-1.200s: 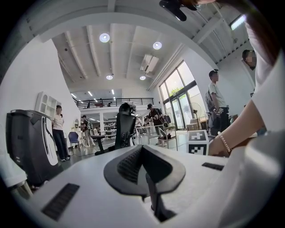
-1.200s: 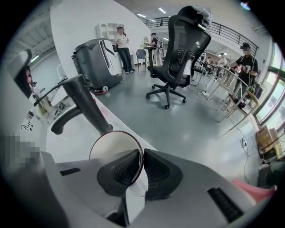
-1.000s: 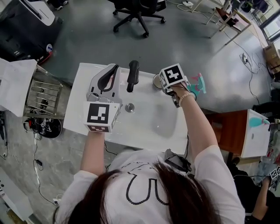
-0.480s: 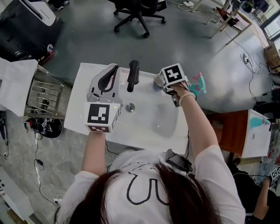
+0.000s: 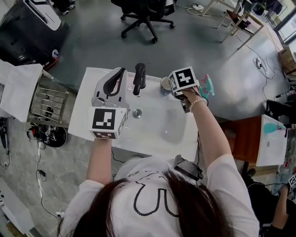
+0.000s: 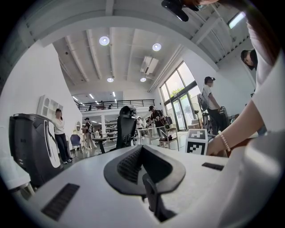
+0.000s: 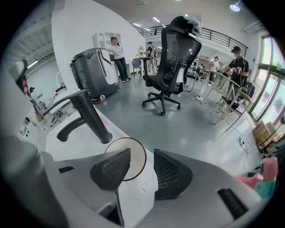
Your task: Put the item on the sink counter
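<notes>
A white sink counter (image 5: 90, 83) carries a black faucet (image 5: 138, 78) (image 7: 91, 118). Just right of the faucet a round cream dish with a dark rim (image 5: 164, 84) (image 7: 127, 144) lies flat on the counter. My right gripper (image 5: 171, 87) (image 7: 141, 165) hovers over the dish. Its jaws are opening, with a clear gap between the pads, and the dish lies below them without being pressed. My left gripper (image 5: 113, 83) (image 6: 142, 167) stays over the counter's left part, its black pads together and nothing in them.
The basin (image 5: 173, 127) with its drain (image 5: 137, 113) fills the counter's middle. A teal and pink bottle (image 5: 208, 87) stands at the right end. A wire rack (image 5: 44, 99) is left of the sink, an office chair (image 5: 145, 14) behind it, and a wooden table (image 5: 243, 139) to the right.
Both grippers keep their places over the sink. The view has shifted slightly, and the round dish shows a little more clearly beside the right gripper's cube.
</notes>
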A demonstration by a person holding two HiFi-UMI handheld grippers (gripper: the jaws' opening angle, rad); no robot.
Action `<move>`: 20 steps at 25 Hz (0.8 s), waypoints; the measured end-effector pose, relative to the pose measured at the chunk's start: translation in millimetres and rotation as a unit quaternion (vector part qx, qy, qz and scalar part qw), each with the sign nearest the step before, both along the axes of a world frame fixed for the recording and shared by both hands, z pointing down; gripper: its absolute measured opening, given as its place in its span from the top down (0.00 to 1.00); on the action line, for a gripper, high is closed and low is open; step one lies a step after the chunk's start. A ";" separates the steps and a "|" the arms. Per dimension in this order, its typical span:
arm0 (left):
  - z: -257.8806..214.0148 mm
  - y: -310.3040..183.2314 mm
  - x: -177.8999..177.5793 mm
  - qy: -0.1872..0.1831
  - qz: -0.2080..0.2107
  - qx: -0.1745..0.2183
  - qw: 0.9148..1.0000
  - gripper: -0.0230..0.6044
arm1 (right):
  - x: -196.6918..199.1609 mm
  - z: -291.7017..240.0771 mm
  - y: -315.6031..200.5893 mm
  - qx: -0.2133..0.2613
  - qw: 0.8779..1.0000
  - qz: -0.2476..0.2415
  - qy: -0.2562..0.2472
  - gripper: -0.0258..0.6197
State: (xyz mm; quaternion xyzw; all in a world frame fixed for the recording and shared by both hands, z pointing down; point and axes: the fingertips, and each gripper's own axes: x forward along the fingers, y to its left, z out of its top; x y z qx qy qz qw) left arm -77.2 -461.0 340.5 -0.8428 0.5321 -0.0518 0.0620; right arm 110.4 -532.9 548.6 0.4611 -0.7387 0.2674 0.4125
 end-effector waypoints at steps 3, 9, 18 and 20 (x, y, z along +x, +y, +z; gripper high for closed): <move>-7.4 9.1 3.0 0.000 0.001 0.008 1.000 0.95 | 0.0 -11.6 8.5 0.011 1.000 -0.001 -0.007 0.68; -24.4 22.7 9.5 0.005 0.002 0.024 1.000 0.95 | 2.7 -39.8 27.0 0.032 0.999 0.004 -0.033 0.70; -33.8 30.8 18.7 0.015 0.003 0.032 0.999 0.95 | 20.1 -78.0 59.4 0.072 0.995 0.019 -0.072 0.79; -34.9 32.9 20.7 0.017 0.005 0.032 0.999 0.95 | 22.6 -86.7 67.0 0.084 0.993 0.019 -0.075 0.81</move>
